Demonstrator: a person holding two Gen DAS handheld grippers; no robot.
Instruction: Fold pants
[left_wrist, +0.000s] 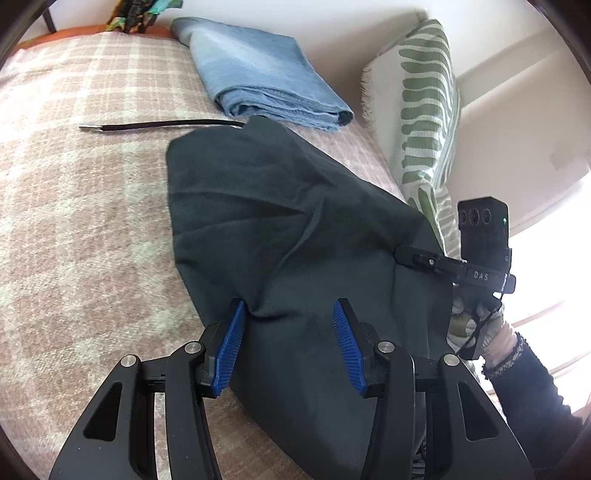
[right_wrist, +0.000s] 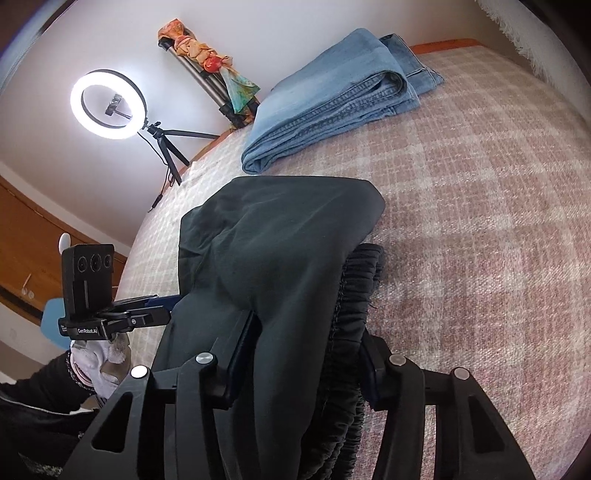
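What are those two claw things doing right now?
Left gripper: open, the dark cotton pants lying between its blue pads.
Right gripper: closed on the pants' gathered elastic waistband.

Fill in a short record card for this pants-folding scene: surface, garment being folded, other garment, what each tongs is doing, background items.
surface: pink plaid blanket on a bed
garment being folded: dark pants, bunched, drawstring trailing out
other garment: blue jeans, already folded, lying beyond the dark pants
left tongs: jaws apart over the dark fabric, not pinching it
right tongs: dark fabric and gathered waistband between the jaws
background: lit ring light on a tripod, green-patterned pillow
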